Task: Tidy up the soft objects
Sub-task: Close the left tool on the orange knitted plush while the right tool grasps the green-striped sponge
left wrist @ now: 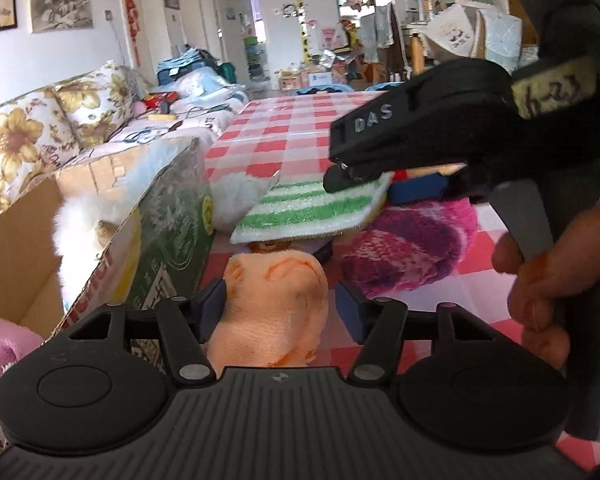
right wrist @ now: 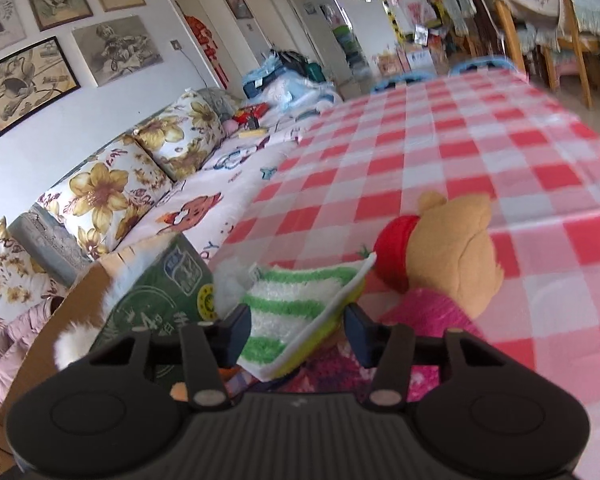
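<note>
In the left wrist view my left gripper (left wrist: 278, 306) stands open around an orange plush toy (left wrist: 276, 296) lying on the checked table; its pads do not press it. My right gripper (left wrist: 340, 178) comes in from the right and is shut on the edge of a green-and-white striped cloth (left wrist: 308, 210), held above the other toys. In the right wrist view the cloth (right wrist: 296, 312) sits between the right gripper's fingers (right wrist: 296, 332). A bear plush in a red collar (right wrist: 448, 252) and a pink-purple knitted piece (left wrist: 408, 244) lie beside it.
An open cardboard box (left wrist: 168, 216) stands at the table's left edge with white fluffy toys (left wrist: 84, 216) inside. A white fluffy item (left wrist: 236, 196) lies beside it. A floral sofa (right wrist: 112, 188) runs along the left. The checked tablecloth (right wrist: 440, 136) stretches away.
</note>
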{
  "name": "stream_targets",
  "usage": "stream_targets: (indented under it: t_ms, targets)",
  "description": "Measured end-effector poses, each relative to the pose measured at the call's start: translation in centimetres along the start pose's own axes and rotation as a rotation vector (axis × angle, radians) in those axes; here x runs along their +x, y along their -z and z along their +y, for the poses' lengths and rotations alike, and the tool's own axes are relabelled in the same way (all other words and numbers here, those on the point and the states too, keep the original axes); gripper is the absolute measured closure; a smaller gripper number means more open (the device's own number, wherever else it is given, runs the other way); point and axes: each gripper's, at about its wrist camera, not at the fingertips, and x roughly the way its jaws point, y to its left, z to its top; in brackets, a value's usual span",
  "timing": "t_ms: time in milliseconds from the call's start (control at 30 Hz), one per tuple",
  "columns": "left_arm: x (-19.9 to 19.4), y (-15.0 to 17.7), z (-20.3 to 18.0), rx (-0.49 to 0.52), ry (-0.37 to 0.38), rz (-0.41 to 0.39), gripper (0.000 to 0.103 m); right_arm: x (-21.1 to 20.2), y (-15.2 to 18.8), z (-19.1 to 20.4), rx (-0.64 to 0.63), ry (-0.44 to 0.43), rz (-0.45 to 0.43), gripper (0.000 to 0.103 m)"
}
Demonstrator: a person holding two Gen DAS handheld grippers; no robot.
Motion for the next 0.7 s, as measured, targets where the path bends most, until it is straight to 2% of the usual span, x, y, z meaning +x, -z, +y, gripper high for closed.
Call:
stream_targets:
  t_ms: [133, 167, 267, 333, 400, 467, 533, 600, 700]
  targets:
    - [0.3, 0.4, -0.3, 0.007, -0.027, 0.012, 0.023, 0.6, -0.1, -0.7, 0.075, -0.03, -0.002, 0.045]
    - [0.2, 0.5, -0.6, 0.016, -0.025, 0.011, 0.018, 0.7, -0.2, -0.7, 0.086, -0.034, -0.001, 0.044]
    - [0.2, 0.8, -1.1, 0.044, -0.033, 0.012, 0.018, 1.2, -0.6, -0.4, 0.081, -0.021, 0.001, 0.035]
    - [0.0, 1.0, -1.4, 0.059, -0.042, 0.014, 0.021, 1.7, -0.6, 0.2, 0.05, -0.005, 0.014, 0.03]
    - [-0.1, 1.2, -1.5, 0.064, -0.051, 0.012, 0.033, 2.2, -0.8, 0.8, 0.007, 0.015, 0.037, 0.026]
    - [0.1, 1.0, -1.5, 0.061, -0.059, 0.012, 0.038, 2.8, -1.0, 1.3, -0.019, 0.029, 0.054, 0.021]
    - [-0.3, 1.0, -1.2, 0.05, -0.056, 0.01, 0.04, 3.4, -1.2, 1.3, -0.012, 0.029, 0.057, 0.008]
    - [-0.3, 1.0, -1.0, 0.041, -0.053, 0.011, 0.041, 4.1, -1.3, 1.4, -0.019, 0.024, 0.066, 0.0]
    - [-0.2, 0.8, -0.8, 0.035, -0.051, 0.011, 0.042, 5.2, -1.6, 2.1, -0.056, 0.062, 0.083, 0.0]
